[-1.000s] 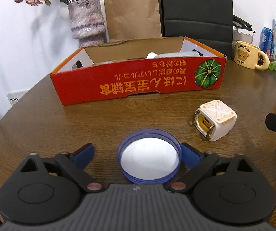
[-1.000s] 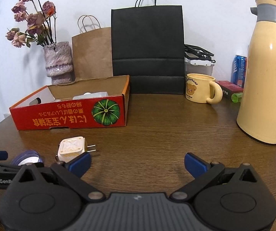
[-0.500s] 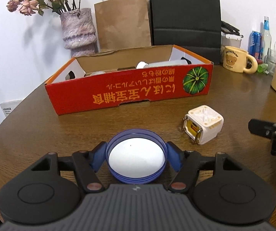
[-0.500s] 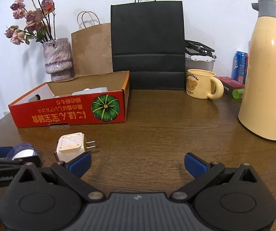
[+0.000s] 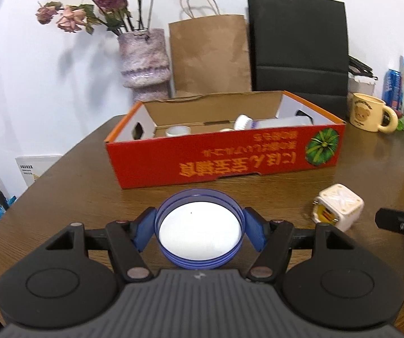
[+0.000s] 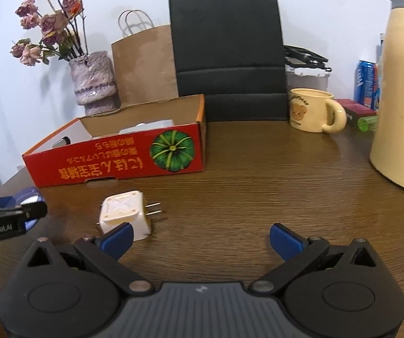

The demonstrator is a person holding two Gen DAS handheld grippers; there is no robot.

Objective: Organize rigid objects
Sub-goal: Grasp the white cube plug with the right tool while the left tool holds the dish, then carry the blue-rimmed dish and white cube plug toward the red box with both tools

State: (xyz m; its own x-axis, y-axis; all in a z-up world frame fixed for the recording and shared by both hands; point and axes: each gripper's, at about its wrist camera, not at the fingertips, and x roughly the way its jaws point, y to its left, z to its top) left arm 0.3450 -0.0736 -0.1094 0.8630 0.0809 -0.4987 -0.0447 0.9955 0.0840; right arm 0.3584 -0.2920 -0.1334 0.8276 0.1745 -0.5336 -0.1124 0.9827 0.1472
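My left gripper (image 5: 199,232) is shut on a round blue lid with a white inside (image 5: 199,232) and holds it above the table, short of the red cardboard box (image 5: 224,159). The box holds several white items (image 5: 244,122). A white cube plug adapter (image 5: 338,207) lies on the table to the right; in the right wrist view it (image 6: 124,215) sits just ahead of my left finger. My right gripper (image 6: 200,239) is open and empty. The red box (image 6: 117,162) shows at the left there, and the left gripper (image 6: 10,217) at the far left edge.
A vase of dried flowers (image 5: 144,62), a brown paper bag (image 5: 210,56) and a black bag (image 5: 297,45) stand behind the box. A bear mug (image 6: 311,111), a cream thermos (image 6: 402,107), cans and bottles stand at the right. The round wooden table (image 6: 272,174) drops off at the left.
My left gripper closed on the blue lid and lifted it, rising and moving toward the red box. My right gripper moved slightly forward, staying open.
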